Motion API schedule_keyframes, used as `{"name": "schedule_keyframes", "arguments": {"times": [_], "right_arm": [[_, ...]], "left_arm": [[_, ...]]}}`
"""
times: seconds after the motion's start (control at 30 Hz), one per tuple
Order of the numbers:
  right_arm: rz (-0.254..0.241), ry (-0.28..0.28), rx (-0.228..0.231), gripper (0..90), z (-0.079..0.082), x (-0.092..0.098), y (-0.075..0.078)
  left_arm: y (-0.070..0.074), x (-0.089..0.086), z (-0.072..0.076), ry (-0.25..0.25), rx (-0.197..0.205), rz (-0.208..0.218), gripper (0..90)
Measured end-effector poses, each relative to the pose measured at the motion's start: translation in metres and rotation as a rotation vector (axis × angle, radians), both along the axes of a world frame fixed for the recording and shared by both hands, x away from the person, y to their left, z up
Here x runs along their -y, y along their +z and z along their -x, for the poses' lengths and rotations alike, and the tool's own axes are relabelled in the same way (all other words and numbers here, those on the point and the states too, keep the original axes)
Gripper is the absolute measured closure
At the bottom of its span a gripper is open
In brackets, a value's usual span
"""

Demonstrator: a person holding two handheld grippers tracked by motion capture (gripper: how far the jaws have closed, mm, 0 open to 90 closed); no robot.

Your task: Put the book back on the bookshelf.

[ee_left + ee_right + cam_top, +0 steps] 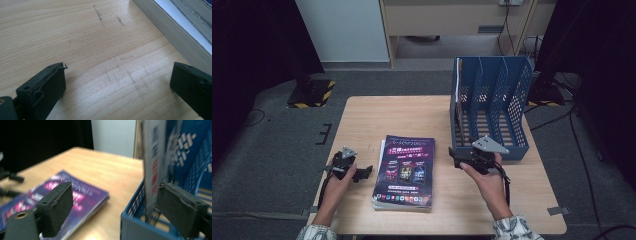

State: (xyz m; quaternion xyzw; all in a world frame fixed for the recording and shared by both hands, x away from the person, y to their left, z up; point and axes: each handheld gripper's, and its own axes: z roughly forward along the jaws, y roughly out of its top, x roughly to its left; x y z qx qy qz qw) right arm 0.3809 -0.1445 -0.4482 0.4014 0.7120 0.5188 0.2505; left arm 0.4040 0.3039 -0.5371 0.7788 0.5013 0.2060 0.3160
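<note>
Pale wooden table, grey carpet around. Nearest, left gripper resting by stack of magazines, jaws wide apart, nothing between them. Right gripper beside front of blue file rack, jaws wide, holding nothing. Farther back, one magazine upright in rack's leftmost compartment.

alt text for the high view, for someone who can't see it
A person at a wooden table holds a gripper in each hand, either side of a stack of purple magazines. The right gripper sits open beside a blue file rack; the left gripper rests low by the stack.
</note>
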Motion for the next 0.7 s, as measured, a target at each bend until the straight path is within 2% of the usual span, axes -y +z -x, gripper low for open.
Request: {"name": "schedule_keyframes", "arguments": {"times": [0.23,0.4,0.47,0.57,0.6,0.7], "right_arm": [[-0.019,0.038,-0.020,18.7,0.010,-0.011,-0.007],[0.017,0.064,-0.025,22.4,0.017,-0.022,-0.015],[0.026,0.086,-0.041,23.9,0.019,-0.027,-0.019],[0.048,0.111,-0.054,27.6,0.018,-0.036,-0.024],[0.059,0.118,-0.057,28.2,0.018,-0.039,-0.026],[0.113,0.135,-0.068,31.1,0.019,-0.047,-0.031]], "left_arm": [[0.000,0.000,0.000,-0.008,-0.001,-0.004,0.0],[0.001,-0.001,0.001,-0.013,0.004,-0.002,2.2],[0.002,-0.001,0.001,-0.014,0.004,-0.001,5.1],[0.006,-0.001,0.005,-0.014,0.011,0.021,5.7],[0.007,0.000,0.006,-0.025,0.025,0.035,6.0],[0.013,0.002,0.010,-0.028,0.034,0.059,6.1]]}}
